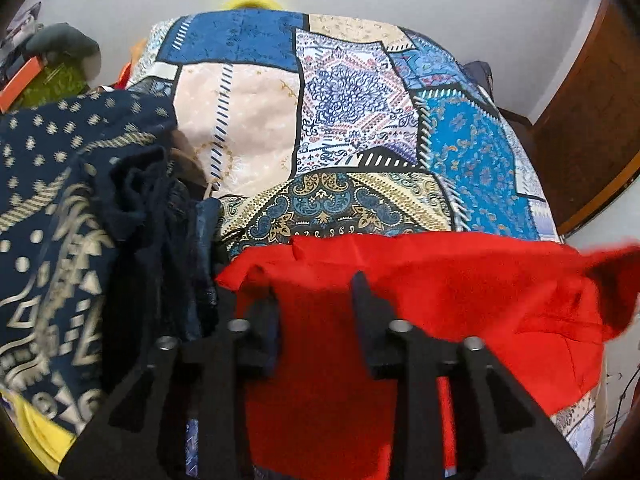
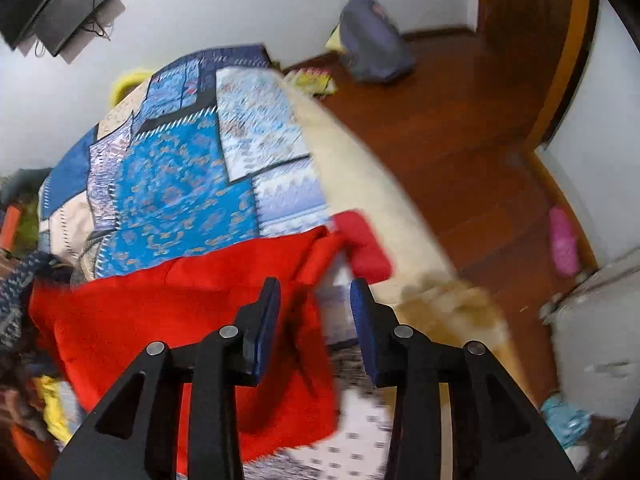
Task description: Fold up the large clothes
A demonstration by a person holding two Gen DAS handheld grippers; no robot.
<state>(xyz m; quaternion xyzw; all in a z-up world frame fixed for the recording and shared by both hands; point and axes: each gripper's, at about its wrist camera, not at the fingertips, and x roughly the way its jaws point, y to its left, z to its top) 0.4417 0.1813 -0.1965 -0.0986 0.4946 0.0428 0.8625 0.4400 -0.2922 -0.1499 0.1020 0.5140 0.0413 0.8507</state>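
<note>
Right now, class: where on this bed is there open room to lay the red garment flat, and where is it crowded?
Free: the patchwork bedspread beyond the red garment, up to the wall, and rightward to the bed's edge. Crowded: the left side, where the navy patterned cloth heaps over dark clothes.

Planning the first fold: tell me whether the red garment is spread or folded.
Mostly spread: the red garment lies open across the patchwork bedspread, wrinkled, one corner turned up.

patchwork bedspread [image 1: 340, 120], grey backpack [image 2: 374, 42] on wood floor [image 2: 460, 128], pink bottle [image 2: 563, 242].
</note>
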